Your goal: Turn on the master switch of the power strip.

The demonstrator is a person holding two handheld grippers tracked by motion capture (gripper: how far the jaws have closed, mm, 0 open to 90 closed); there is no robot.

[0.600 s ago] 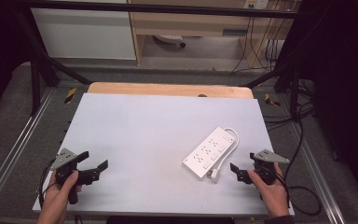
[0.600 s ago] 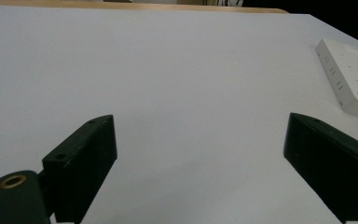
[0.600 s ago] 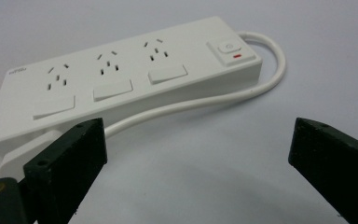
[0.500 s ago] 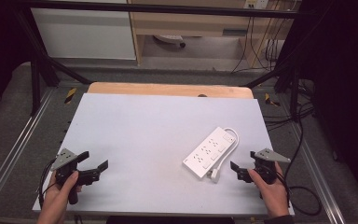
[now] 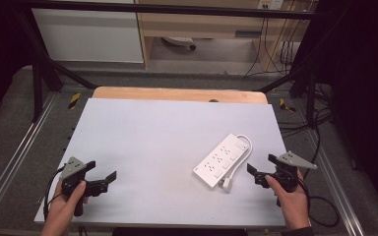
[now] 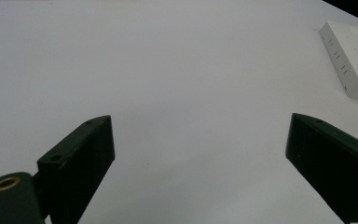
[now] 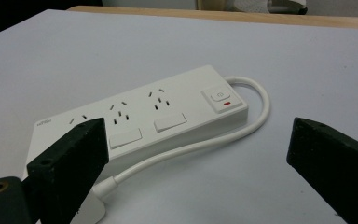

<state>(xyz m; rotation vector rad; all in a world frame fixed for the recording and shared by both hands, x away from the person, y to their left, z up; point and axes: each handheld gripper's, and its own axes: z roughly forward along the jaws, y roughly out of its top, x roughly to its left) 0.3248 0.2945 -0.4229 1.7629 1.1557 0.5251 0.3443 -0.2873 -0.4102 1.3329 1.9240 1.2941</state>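
The white power strip (image 5: pixel 223 160) is lying diagonally on the right half of the tabletop (image 5: pixel 142 132), its cord (image 7: pixel 242 128) looping back along one side. The right tongs (image 5: pixel 264 170) are hovering just beside it, gaping wide and gripping nothing; the left tongs (image 5: pixel 101 175) are waiting well apart, equally open and empty. The strip is probably rigid, light, smooth plastic, so pinching across its narrow sides looks safest, while the cord is likely springy.

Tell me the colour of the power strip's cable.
White, like the power strip itself; the cable shows best in the right gripper view.
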